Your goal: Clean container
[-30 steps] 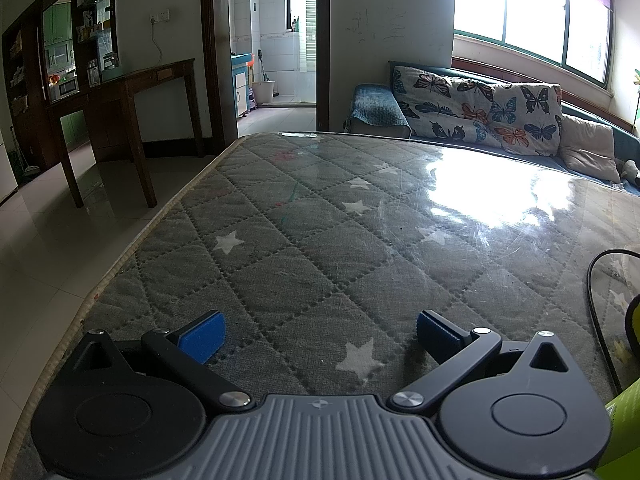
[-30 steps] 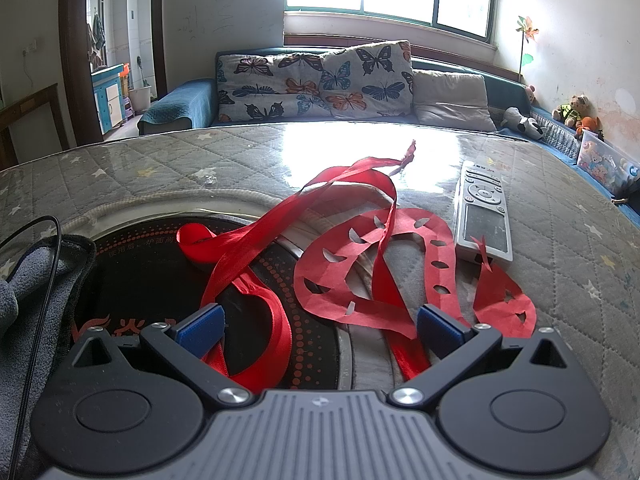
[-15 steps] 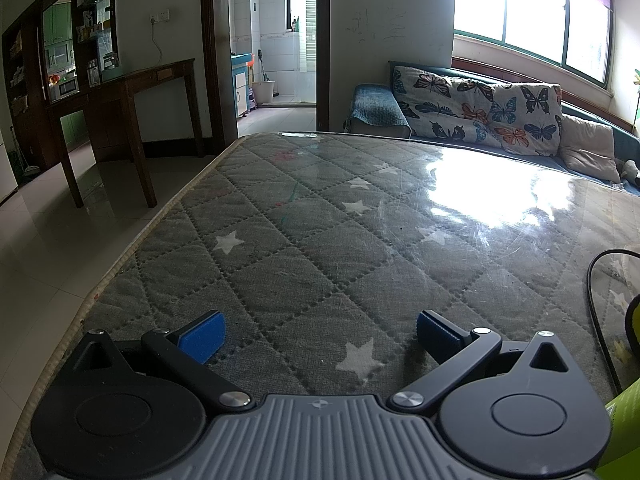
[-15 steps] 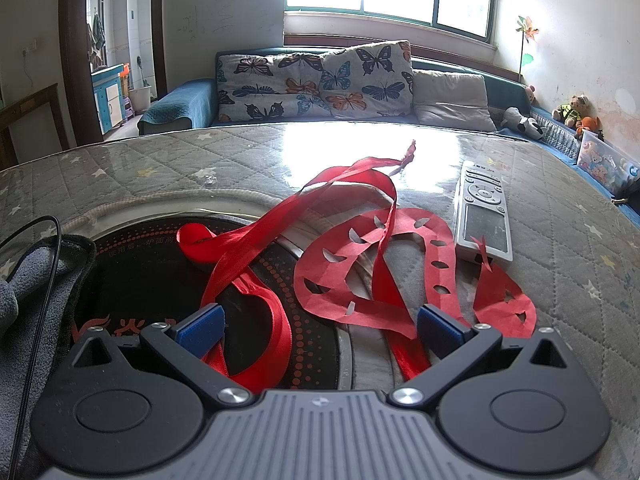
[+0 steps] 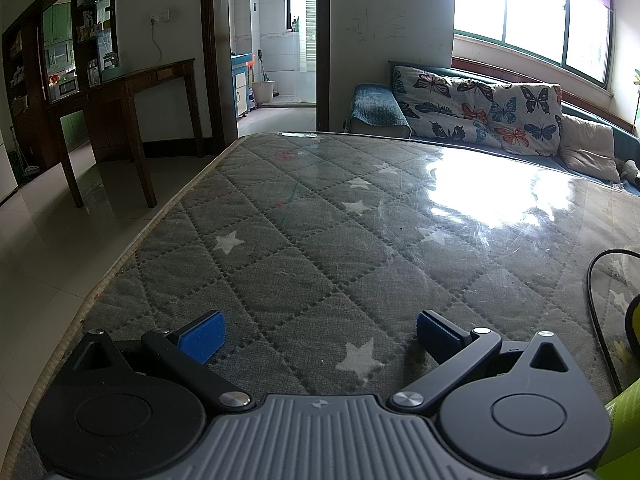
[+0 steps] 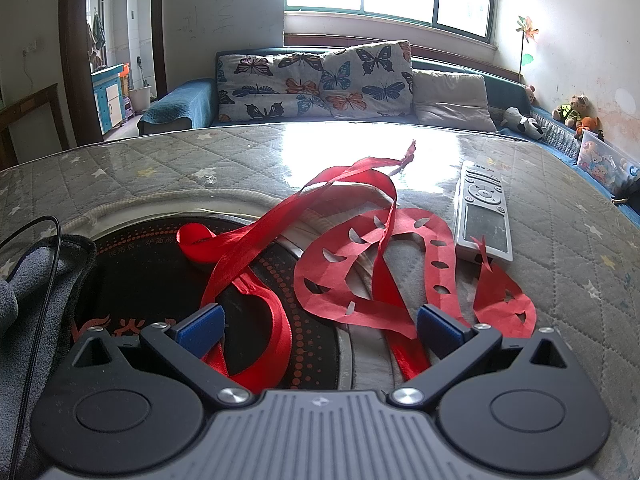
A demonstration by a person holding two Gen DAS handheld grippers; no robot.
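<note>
My right gripper (image 6: 320, 330) is nearer the mess; no container shows clearly.
Both grippers gape empty. Red ribbon (image 6: 256, 248) runs away just ahead of it; my left gripper (image 5: 320, 332) faces bare table (image 5: 304, 216).

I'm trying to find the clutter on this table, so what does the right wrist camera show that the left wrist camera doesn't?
Only the right wrist view shows the red ribbon, red paper cutout, remote control, round black cooktop and grey cloth. Only the left wrist view shows bare quilted table cover, the wooden side table and a doorway. Both show an open gripper, the butterfly cushions and a black cable.
</note>
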